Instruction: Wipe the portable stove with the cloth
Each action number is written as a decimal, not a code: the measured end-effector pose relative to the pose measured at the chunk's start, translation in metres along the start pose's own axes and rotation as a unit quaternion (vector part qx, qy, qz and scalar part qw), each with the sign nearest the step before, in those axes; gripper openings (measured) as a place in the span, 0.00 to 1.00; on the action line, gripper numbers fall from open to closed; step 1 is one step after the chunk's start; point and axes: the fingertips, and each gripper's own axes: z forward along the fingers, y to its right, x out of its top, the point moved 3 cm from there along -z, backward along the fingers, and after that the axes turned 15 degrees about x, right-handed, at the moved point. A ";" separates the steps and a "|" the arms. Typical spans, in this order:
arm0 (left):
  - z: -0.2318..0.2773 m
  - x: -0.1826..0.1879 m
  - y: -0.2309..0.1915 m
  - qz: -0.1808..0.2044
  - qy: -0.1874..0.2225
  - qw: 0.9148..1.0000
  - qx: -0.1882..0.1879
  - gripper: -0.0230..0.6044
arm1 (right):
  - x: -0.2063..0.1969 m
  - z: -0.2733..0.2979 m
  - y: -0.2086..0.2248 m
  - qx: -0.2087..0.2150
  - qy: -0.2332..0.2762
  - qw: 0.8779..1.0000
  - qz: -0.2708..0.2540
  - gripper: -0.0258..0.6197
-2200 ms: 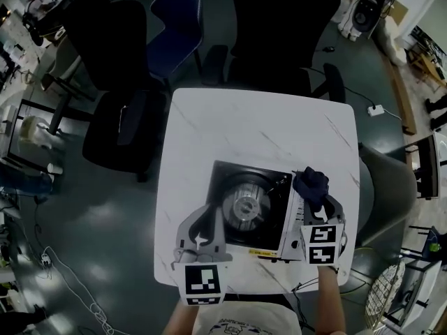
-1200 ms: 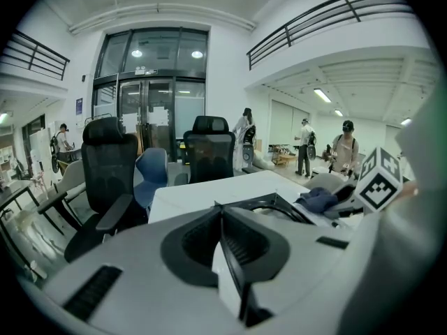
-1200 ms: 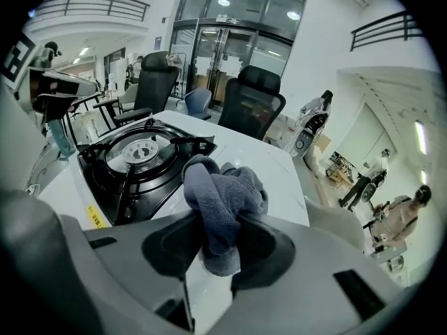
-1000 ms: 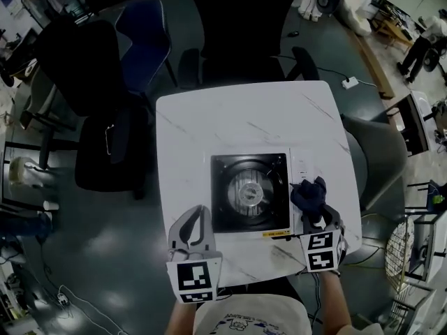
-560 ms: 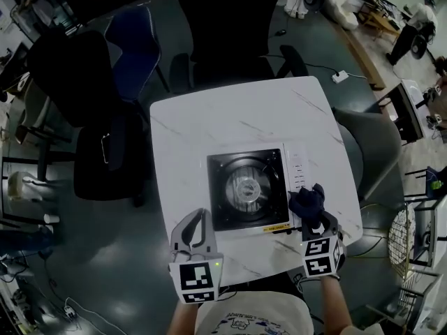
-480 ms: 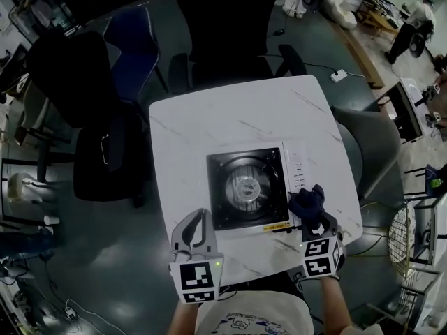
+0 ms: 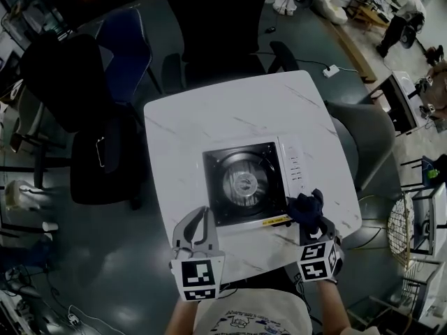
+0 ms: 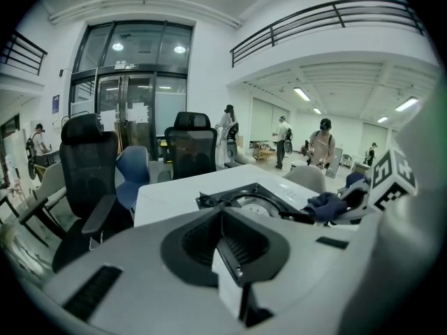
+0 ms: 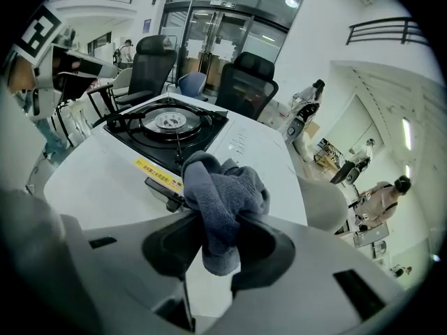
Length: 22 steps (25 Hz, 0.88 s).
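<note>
Wipe step likely at its start: right gripper [image 7: 311,226] jaws pinch bunched cloth [image 9: 225,187] beside the near-right corner of portable stove [image 7: 244,182] mid-desk [image 7: 209,117]; left gripper [image 7: 194,223] jaws pressed together, empty; next, sweep cloth across the top.

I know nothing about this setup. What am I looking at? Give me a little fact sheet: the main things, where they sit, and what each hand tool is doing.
Surface: white marbled table
Main item: portable stove, black top, flat on the table toward its near edge
Cloth: dark cloth, bunched up
Right gripper: shut on the cloth, at the stove's near right corner
Left gripper: shut, holding nothing, beside the stove's near left corner
Cloth touching stove: cannot tell
Surroundings: office chairs beyond the table
</note>
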 end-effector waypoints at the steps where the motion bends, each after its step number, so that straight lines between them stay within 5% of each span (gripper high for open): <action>1: 0.000 0.000 0.000 0.000 0.000 1.000 -0.002 0.07 | -0.003 -0.001 -0.003 0.001 -0.003 1.000 0.000 0.24; 22: -0.011 -0.014 -0.011 -0.004 0.001 1.000 -0.010 0.07 | -0.007 0.005 -0.077 0.061 -0.032 0.997 -0.040 0.24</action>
